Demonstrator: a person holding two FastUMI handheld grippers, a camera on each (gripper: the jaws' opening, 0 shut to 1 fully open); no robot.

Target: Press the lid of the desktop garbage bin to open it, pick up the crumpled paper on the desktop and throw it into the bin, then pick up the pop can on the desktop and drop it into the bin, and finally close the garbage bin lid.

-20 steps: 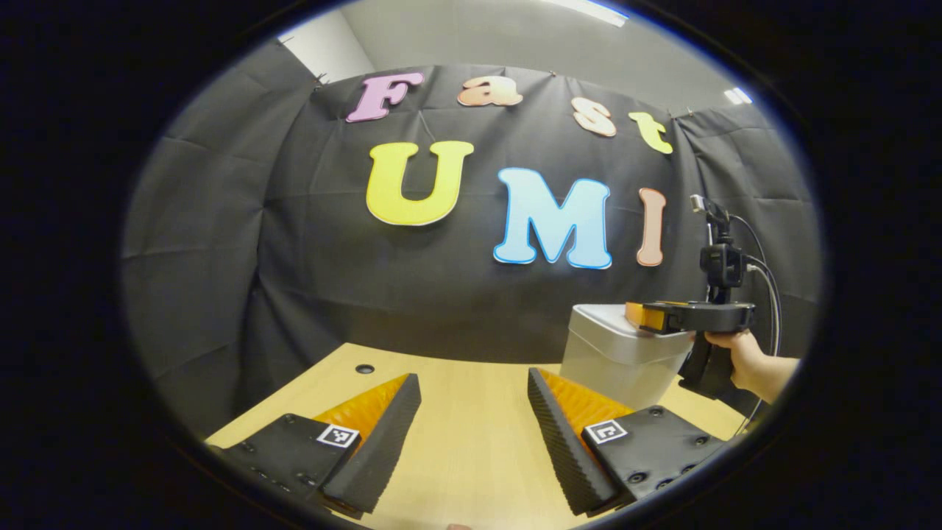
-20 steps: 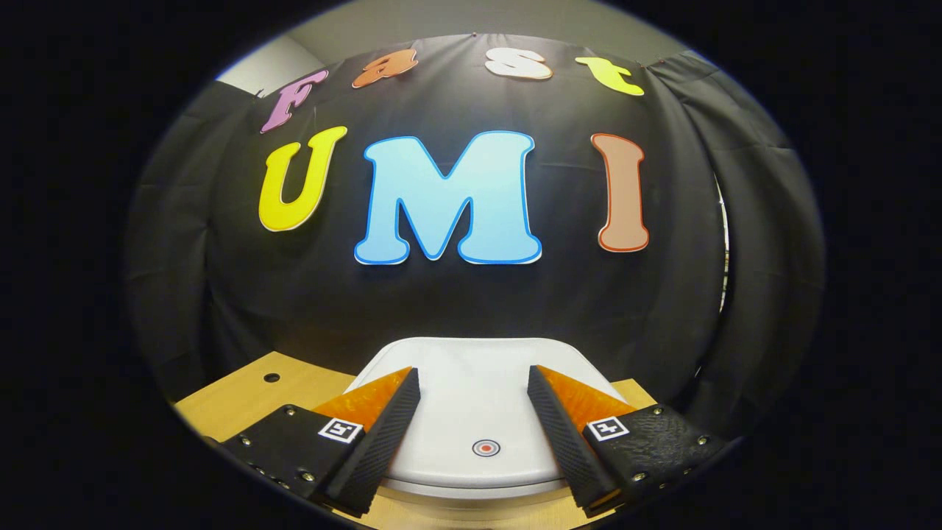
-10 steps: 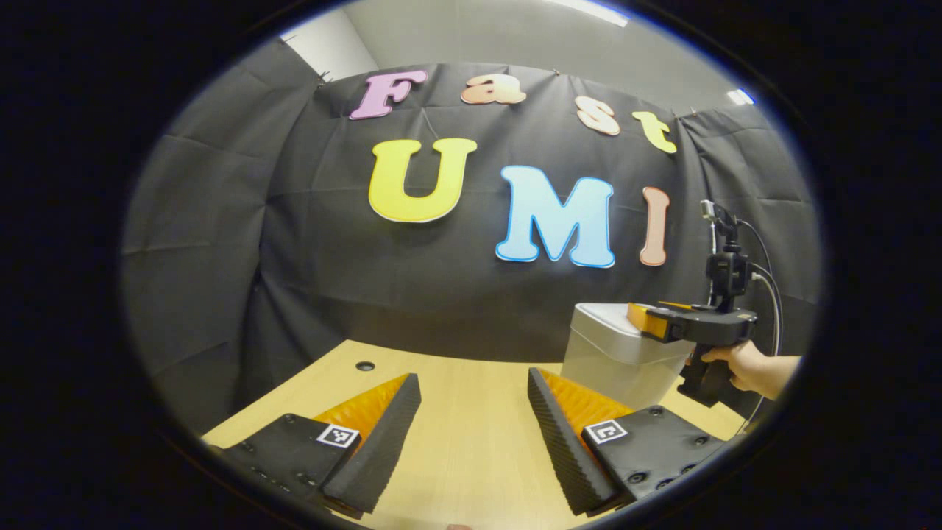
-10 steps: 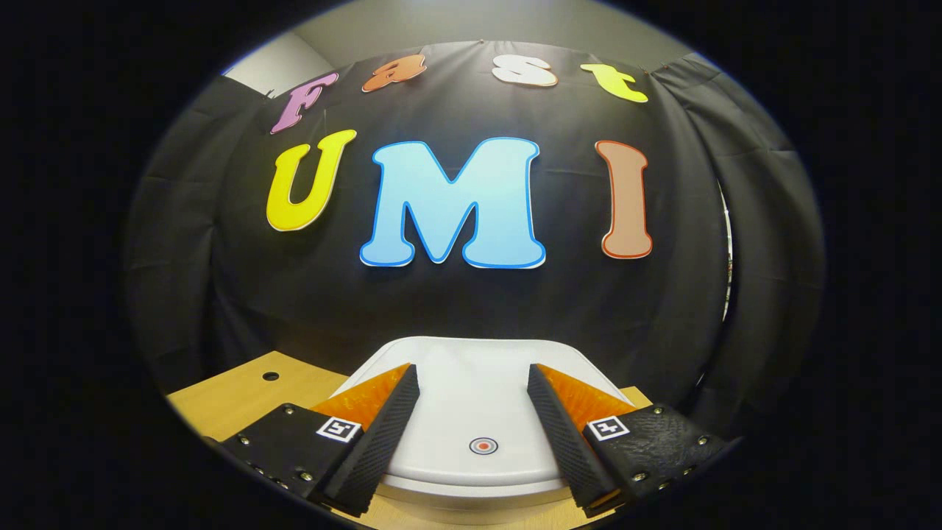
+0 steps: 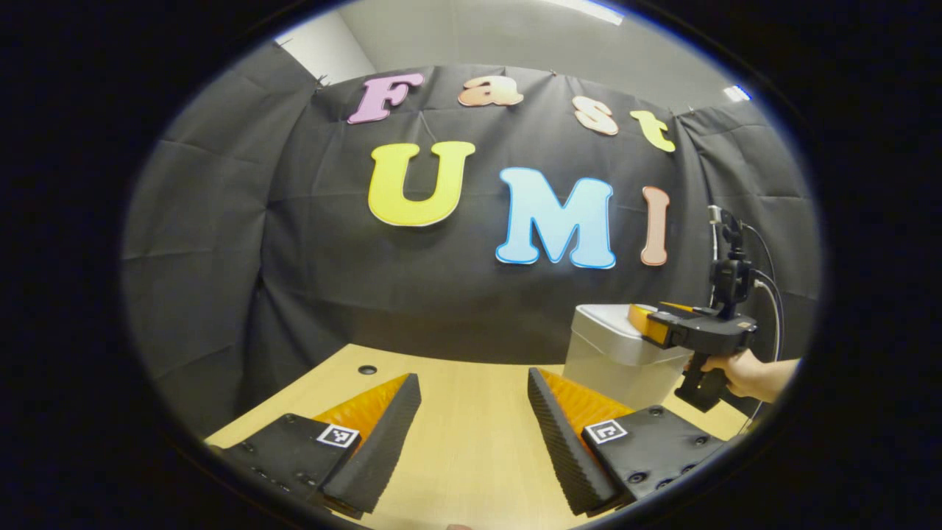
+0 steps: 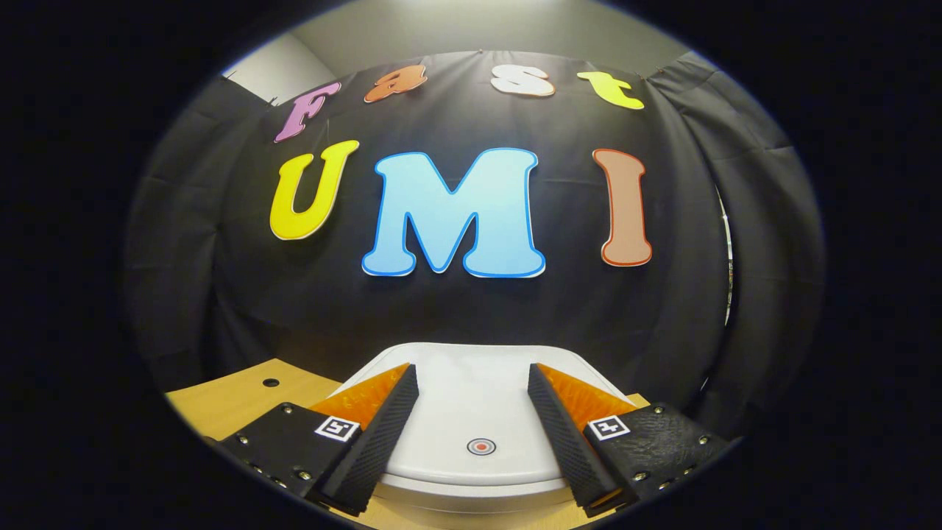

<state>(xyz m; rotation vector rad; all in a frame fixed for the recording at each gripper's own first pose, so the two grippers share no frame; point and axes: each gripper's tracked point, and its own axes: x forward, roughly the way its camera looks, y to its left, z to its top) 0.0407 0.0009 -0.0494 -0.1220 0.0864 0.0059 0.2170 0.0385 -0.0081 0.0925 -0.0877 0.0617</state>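
Garbage bin (image 5: pixel 622 364) stands on the table (image 5: pixel 471 434) at its far right side, close to the black cloth wall. Lid (image 6: pixel 478 412) down, white, with a small red ring mark (image 6: pixel 481 446) near its front edge. In the right gripper view the lid's front edge is partly cut off by the tool's own fingers and the bin body below is hidden.

Right tool (image 6: pixel 472 434): fingers spread apart, over the lid, ring mark between them. Touching the lid or just above it, can't tell. In the left gripper view the right tool (image 5: pixel 644 324) shows from the side, its front end over the bin top; a hand (image 5: pixel 743 372) grips its handle, arm cut off at the edge, cables (image 5: pixel 769 294) run up from its camera mount.

Left tool (image 5: pixel 472 434): fingers apart, nothing between them, over bare table, well to the left of the bin.

Small dark hole (image 5: pixel 366 369) in the table near the far edge, also seen at (image 6: pixel 271 383).
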